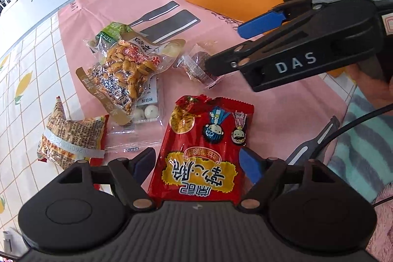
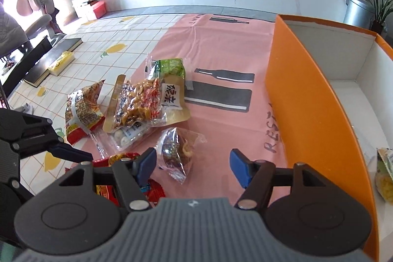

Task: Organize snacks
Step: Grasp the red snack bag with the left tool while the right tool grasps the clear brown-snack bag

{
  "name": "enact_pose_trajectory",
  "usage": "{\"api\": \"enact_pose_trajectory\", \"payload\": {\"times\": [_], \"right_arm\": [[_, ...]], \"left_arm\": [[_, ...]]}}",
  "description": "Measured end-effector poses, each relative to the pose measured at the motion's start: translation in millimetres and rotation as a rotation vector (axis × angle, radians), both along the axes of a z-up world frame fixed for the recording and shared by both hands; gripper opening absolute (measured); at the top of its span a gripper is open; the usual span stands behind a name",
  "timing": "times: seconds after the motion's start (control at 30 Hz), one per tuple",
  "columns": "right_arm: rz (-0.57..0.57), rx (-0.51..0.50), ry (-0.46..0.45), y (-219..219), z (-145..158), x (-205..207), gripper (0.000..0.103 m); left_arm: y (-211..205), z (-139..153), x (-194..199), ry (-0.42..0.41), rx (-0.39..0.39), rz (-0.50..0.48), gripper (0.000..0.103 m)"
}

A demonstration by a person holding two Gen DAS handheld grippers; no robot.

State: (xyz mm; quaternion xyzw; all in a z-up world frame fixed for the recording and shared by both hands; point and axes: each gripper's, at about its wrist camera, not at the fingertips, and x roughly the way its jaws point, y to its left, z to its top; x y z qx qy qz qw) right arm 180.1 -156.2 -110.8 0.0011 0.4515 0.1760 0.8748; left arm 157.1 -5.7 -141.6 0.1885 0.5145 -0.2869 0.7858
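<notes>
My left gripper (image 1: 199, 163) is open with a red snack bag (image 1: 203, 146) lying between its fingers on the pink mat. My right gripper (image 2: 194, 163) is open just above a small clear packet of dark snack (image 2: 175, 150), its left pad near the packet; the same packet also shows in the left wrist view (image 1: 196, 63) beside the right gripper (image 1: 223, 46). A pile of snacks lies behind: a peanut bag (image 2: 137, 102), a green packet (image 2: 170, 66), a packet of white balls (image 1: 147, 112) and a striped orange bag (image 2: 82, 107). The orange box (image 2: 307, 95) stands right, with one packet (image 2: 385, 176) inside.
A pink mat (image 2: 221, 46) covers a checked lemon tablecloth (image 2: 110, 41). A dark book and a yellow item (image 2: 61, 62) lie at the table's far left. A striped towel (image 1: 363, 139) is at the right in the left wrist view. A white counter runs behind the table.
</notes>
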Motion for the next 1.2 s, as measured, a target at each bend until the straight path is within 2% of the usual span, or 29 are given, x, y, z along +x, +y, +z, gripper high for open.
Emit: {"api": "enact_pose_trajectory", "payload": {"times": [0.27, 0.4, 0.57, 0.97, 1.0, 1.1, 1.2], "right_arm": [[0.013, 0.059, 0.034, 5.6, -15.8, 13.1, 0.063], [0.005, 0.1, 0.069, 2.8, -24.0, 16.9, 0.048], [0.005, 0.14, 0.079, -2.2, -26.6, 15.4, 0.035], [-0.014, 0.155, 0.086, -23.5, -25.6, 0.2, 0.028], [-0.016, 0.159, 0.084, -25.7, -24.6, -1.2, 0.028], [-0.022, 0.172, 0.073, -32.3, -20.3, -4.8, 0.028], [-0.036, 0.195, 0.073, -38.8, -17.6, -6.3, 0.027]], "left_arm": [[-8.6, -8.9, 4.9, 0.031, 0.017, 0.001, 0.096], [-13.2, -12.4, 5.0, 0.033, 0.027, 0.007, 0.097], [-24.3, -18.5, 2.9, 0.018, 0.069, 0.001, 0.098], [-41.3, -17.7, -4.2, 0.0, 0.12, 0.031, 0.101], [-41.7, -17.5, -4.2, 0.004, 0.119, 0.039, 0.098], [-42.1, -15.6, -2.5, 0.03, 0.093, 0.072, 0.082], [-45.3, -13.2, -5.7, 0.012, 0.111, 0.101, 0.081]]}}
